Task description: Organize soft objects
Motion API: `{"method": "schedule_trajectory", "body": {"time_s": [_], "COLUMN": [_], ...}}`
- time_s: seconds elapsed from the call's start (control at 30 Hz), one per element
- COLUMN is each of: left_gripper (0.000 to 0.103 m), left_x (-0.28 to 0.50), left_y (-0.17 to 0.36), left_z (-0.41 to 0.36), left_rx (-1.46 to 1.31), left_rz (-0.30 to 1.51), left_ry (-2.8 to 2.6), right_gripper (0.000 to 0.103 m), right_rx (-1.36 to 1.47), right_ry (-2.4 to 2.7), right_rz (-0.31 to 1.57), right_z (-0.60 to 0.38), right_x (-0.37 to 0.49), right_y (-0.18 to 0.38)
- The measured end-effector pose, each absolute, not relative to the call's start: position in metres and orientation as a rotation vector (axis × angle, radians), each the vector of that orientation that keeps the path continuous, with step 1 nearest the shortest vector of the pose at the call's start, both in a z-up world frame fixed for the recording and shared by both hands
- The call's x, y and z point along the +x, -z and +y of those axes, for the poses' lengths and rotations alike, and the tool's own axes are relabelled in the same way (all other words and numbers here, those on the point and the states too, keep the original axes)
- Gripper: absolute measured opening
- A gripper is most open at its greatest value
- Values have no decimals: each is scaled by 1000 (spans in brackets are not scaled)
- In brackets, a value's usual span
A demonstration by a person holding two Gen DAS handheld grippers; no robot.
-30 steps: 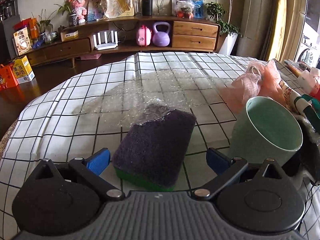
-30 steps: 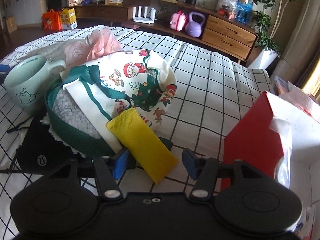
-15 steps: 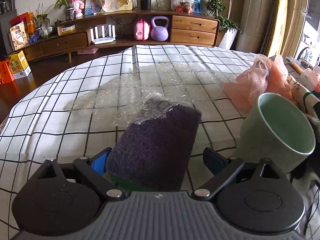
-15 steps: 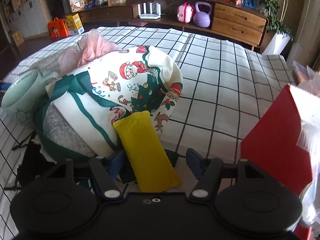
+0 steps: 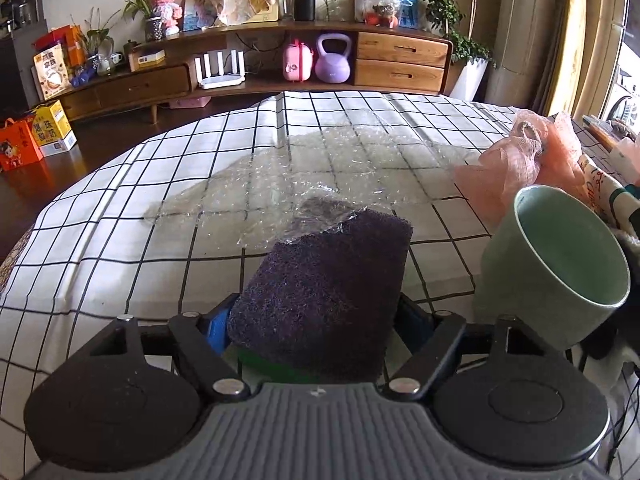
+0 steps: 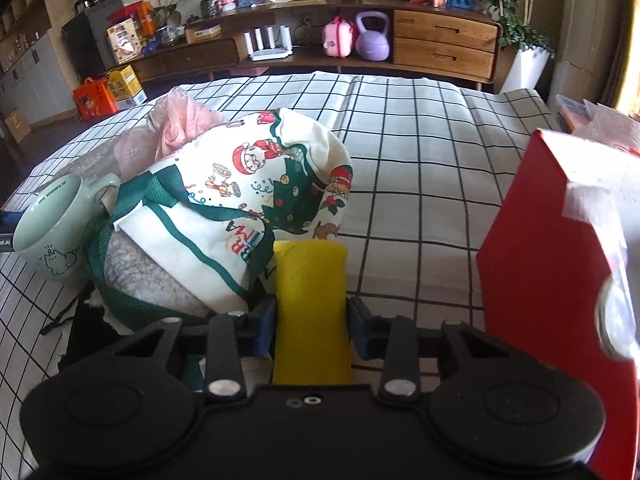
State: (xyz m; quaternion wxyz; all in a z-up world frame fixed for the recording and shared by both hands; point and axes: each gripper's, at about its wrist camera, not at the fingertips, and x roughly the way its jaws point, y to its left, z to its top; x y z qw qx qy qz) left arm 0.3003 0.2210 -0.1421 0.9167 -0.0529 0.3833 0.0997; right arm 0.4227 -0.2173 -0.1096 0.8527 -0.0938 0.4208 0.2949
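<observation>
While both tongs sit low over the checked tablecloth [image 5: 120,248], I note each is clenched on a soft item. My left gripper [image 5: 316,320] grasps a dark purple scouring sponge [image 5: 324,284] with a green underside, pads touching both sides; its far end pokes under a sheet of bubble wrap [image 5: 320,168] ahead. Just right of it stands a mint mug [image 5: 560,272], a pink mesh puff [image 5: 516,160] beyond. My right gripper [image 6: 311,330] grasps a yellow sponge [image 6: 310,300] lengthwise. Ahead-left of it lies a Christmas-print cloth [image 6: 260,184] over a grey fleece bundle [image 6: 148,276]; a red box [image 6: 552,264] stands to the right.
</observation>
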Motion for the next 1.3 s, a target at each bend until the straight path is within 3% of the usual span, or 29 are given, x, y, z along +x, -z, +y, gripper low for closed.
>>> {"method": "schedule_trajectory", "body": {"time_s": [0.77, 1.3], "left_gripper": [79, 79], "left_x": [209, 178], "left_y": [100, 112], "left_z": [188, 162], "left_rx": [-303, -261], "left_rz": [776, 790], "left_ry": [-164, -171], "right_gripper": [37, 38], "right_rx": [-66, -140], "right_ry": [-587, -562], "right_rz": [861, 900], "right_z": [-258, -266], "right_x": [324, 291], "right_y": [70, 105]}}
